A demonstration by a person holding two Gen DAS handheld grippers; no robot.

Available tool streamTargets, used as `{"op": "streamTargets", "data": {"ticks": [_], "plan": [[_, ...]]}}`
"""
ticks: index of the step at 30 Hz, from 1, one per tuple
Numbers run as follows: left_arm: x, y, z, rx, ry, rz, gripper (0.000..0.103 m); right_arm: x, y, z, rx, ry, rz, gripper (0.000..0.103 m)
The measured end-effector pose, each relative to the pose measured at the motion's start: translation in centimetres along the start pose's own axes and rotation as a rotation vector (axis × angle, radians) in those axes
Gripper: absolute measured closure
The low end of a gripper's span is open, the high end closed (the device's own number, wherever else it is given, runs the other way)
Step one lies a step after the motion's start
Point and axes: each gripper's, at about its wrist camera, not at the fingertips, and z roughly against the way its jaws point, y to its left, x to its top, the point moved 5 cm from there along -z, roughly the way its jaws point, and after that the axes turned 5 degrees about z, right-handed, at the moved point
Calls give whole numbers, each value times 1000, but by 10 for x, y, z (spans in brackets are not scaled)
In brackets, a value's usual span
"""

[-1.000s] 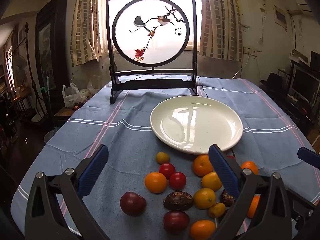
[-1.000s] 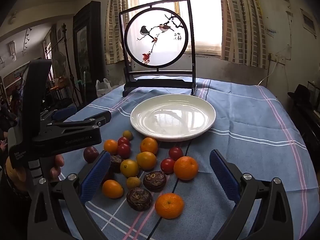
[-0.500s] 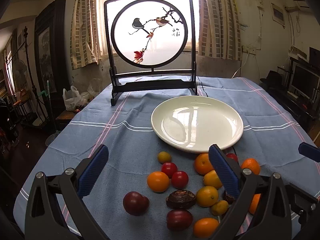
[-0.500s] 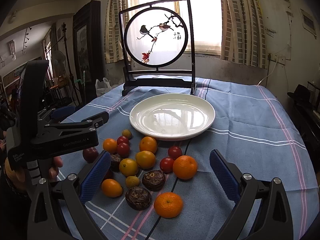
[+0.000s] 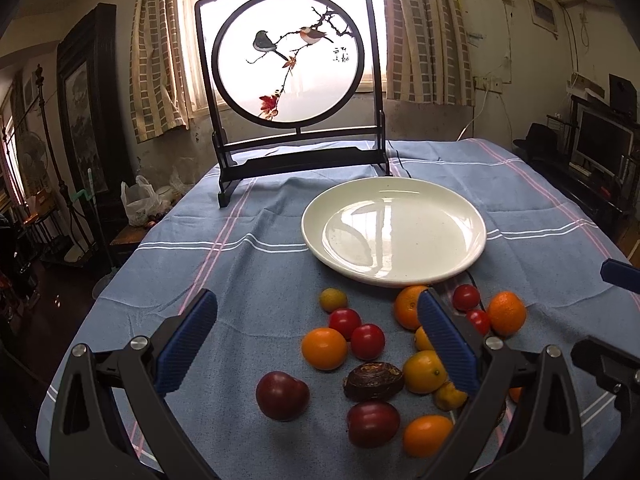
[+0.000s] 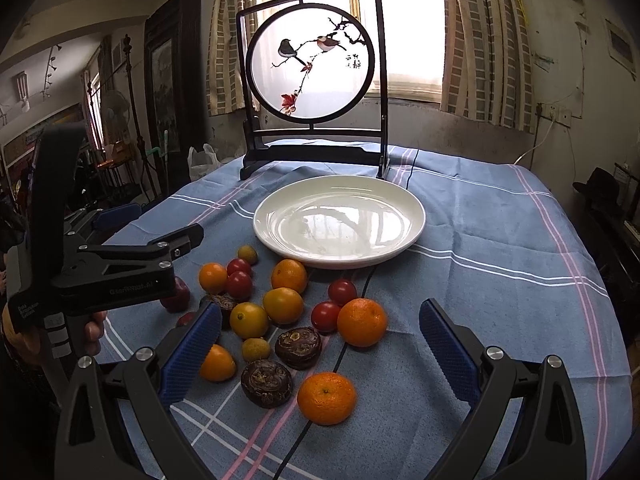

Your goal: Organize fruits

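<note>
Left gripper (image 5: 316,336), black frame with blue ribbed pads: jaws spread wide, nothing between them, raised above the near-left part of the fruit cluster. In the right wrist view its body (image 6: 116,268) shows at far left, gripped by a hand (image 6: 90,330).

Blue cotton tablecloth with white and pink stripes (image 5: 248,280): covers the table and carries every item.

Dark red plum (image 5: 282,395): leftmost fruit of the cluster, resting on the cloth. Just right of it lie a smooth orange citrus (image 5: 324,349), 2 red cherry tomatoes (image 5: 356,330) touching each other, and a brown ridged water chestnut (image 5: 373,381).

Round white glazed plate (image 6: 339,225): beyond the cluster, holds no fruit. All fruit lies on the cloth on its near side.

Black wooden stand with round bird painting (image 6: 314,68): upright behind the plate.

Bright orange mandarin (image 6: 326,398): nearest fruit in the right wrist view, apart from a second mandarin (image 6: 362,322) farther back.

Right gripper (image 6: 320,354), same build: jaws released, wide apart, empty, above the near edge of the cluster.
</note>
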Motion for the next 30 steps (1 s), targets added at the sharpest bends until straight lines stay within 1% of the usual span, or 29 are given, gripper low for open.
{"op": "streamTargets", "data": {"ticks": [5, 10, 12, 15, 17, 21, 24, 27, 28, 29, 30], "plan": [[-18, 9, 6, -46, 33, -46, 5, -10, -3, 3, 10, 37, 39, 4], [-45, 5, 15, -114, 68, -145, 5, -30, -2, 1, 26, 103, 88, 4], [-55, 5, 16, -117, 83, -175, 5, -39, -2, 0, 24, 134, 111, 4], [-65, 11, 15, -125, 110, -182, 5, -50, -1, -4, 32, 171, 139, 4], [-70, 11, 16, -141, 121, -195, 5, -57, 2, -10, 37, 203, 159, 4], [-82, 4, 14, -173, 154, -251, 5, -63, 6, -26, 39, 262, 196, 5], [-89, 3, 7, -186, 187, -260, 5, -66, 4, -38, 55, 312, 191, 10], [-91, 4, -3, -199, 224, -240, 5, -70, -1, -51, 73, 365, 173, 20], [-91, 4, -6, -200, 234, -235, 5, -72, -2, -54, 82, 382, 163, 28], [-91, 4, -10, -198, 243, -229, 5, -74, -2, -57, 84, 398, 163, 42], [-91, 4, -14, -200, 258, -224, 5, -76, -1, -60, 97, 407, 170, 48]]}}
